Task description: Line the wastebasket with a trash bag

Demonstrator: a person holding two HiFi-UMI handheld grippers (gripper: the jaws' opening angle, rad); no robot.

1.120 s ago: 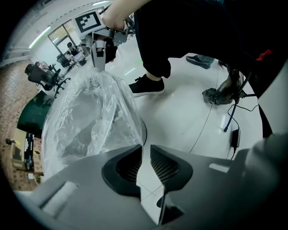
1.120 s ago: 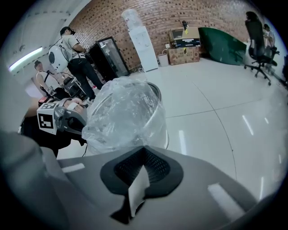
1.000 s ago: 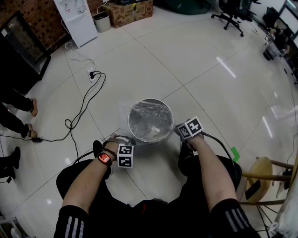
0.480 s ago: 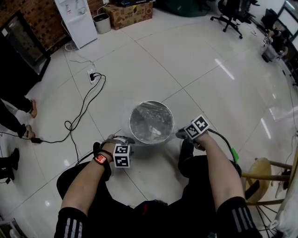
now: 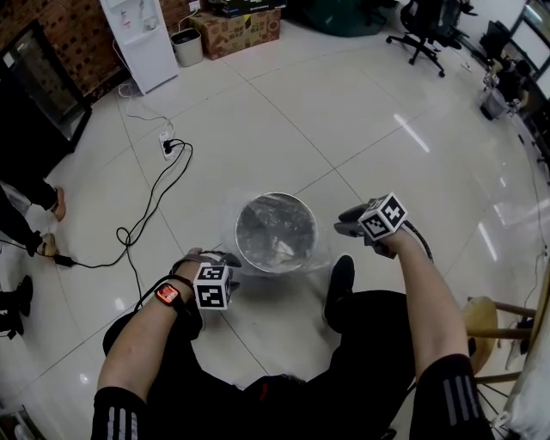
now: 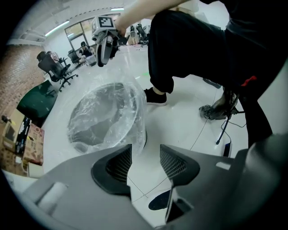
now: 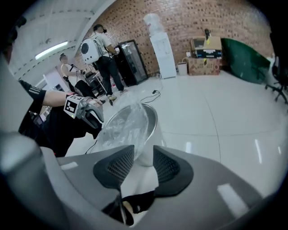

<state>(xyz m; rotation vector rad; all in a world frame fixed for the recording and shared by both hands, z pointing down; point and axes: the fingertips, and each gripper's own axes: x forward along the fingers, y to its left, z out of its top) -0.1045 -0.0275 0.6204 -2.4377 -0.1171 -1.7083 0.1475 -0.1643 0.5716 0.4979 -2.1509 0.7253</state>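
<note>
On a glossy tiled floor (image 5: 344,112) near a brick wall (image 7: 193,18), a round metal wastebasket (image 5: 277,197) wears a crinkly clear trash bag (image 5: 316,254). The left gripper (image 6: 146,148) and right gripper (image 7: 144,148) have just been opening their jaws, which stand apart and empty.

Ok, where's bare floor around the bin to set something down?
Widest bare tile lies beyond the bin, up to the boxes and office chair. Right of it is also bare, out to the stool. Left is tighter: a cable loops there. The near side is crowded by the person's legs.

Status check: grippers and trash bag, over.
Left hand-held gripper and right hand-held gripper: jaws just been opening, nothing between. Trash bag lines wastebasket, edge draped over rim. Shoe close beside it.
</note>
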